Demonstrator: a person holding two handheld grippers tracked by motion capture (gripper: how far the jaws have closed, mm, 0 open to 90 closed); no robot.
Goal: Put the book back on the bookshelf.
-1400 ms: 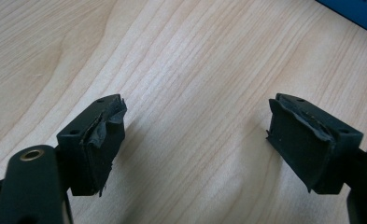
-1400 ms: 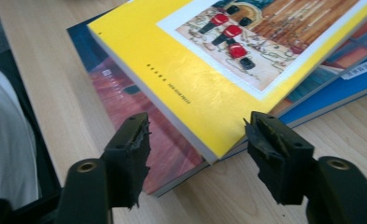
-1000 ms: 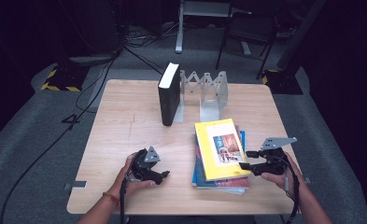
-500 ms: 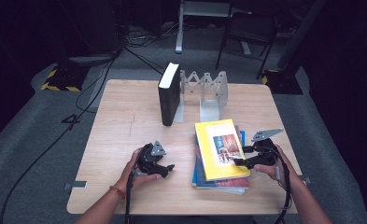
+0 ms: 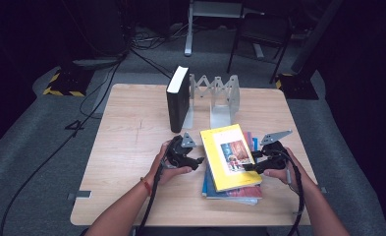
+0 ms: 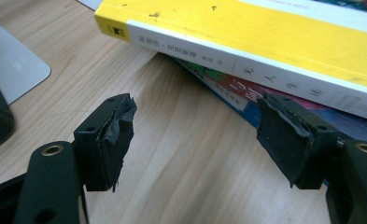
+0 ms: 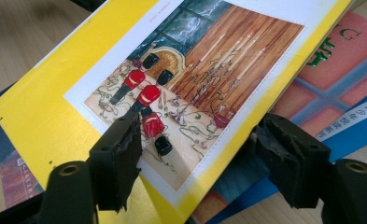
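Yellow book (image 5: 231, 156) sits on top of a small stack (image 5: 234, 192) at the table's near right. The right gripper (image 5: 252, 163) straddles its right edge, one jaw over the cover, one under, not pressing yet – its jaws just eased in a bit. The left gripper (image 5: 198, 161) has been narrowing too, spread with nothing between, just off the spine. Looks like a stiff, lightish paperback with a slick cover – I'd pinch deep on that lifted edge; farther back a black book (image 5: 178, 98) stands against a metal rack (image 5: 215, 96).

bare wooden table (image 5: 126, 147) lies open across the left and near-left. the stack of books (image 5: 230, 162) blocks the near right. far centre, an upright black book (image 5: 177, 101) and a grey metal book rack (image 5: 215, 101) stand in the way, with a narrow gap between stack and rack.
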